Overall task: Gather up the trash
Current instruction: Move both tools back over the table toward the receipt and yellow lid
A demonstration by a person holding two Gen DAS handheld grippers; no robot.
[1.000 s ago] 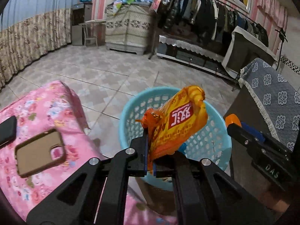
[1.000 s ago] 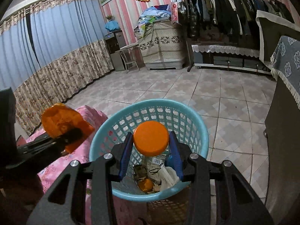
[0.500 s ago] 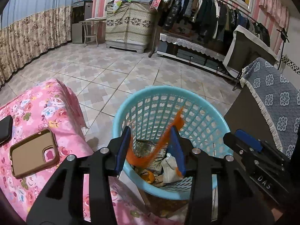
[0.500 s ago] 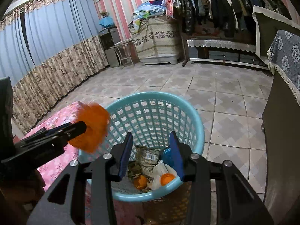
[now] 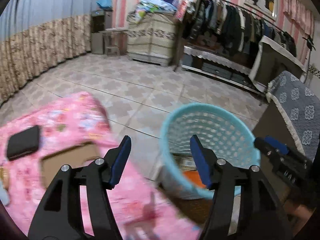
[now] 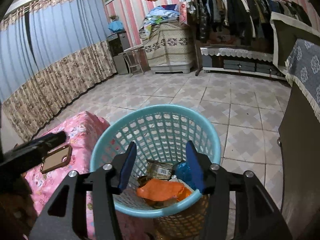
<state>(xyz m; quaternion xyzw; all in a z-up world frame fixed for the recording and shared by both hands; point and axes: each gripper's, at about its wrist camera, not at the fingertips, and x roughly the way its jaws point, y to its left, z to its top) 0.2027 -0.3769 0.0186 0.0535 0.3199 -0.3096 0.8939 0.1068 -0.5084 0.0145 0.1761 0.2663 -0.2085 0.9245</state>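
I see the crumpled orange wrapper [image 6: 160, 188] lying atop other trash (a blue bag, a barcoded packet) inside the upright turquoise lattice basket [image 6: 140, 210].

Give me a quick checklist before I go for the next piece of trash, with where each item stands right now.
1. Left gripper empty: ok, jaws wide apart, nothing between them.
2. Right gripper empty: ok, jaws apart above the basket.
3. Orange wrapper inside the blue basket: ok, it lies on top of the other trash.
4. Basket upright with room left: ok, the trash sits low inside it.
5. Next trash item located: cannot tell; the pink cloth shows only a phone in a brown case and a black wallet, and the left view is blurred.
6. Grippers apart from each other: ok, the left one is off to the side of the basket.
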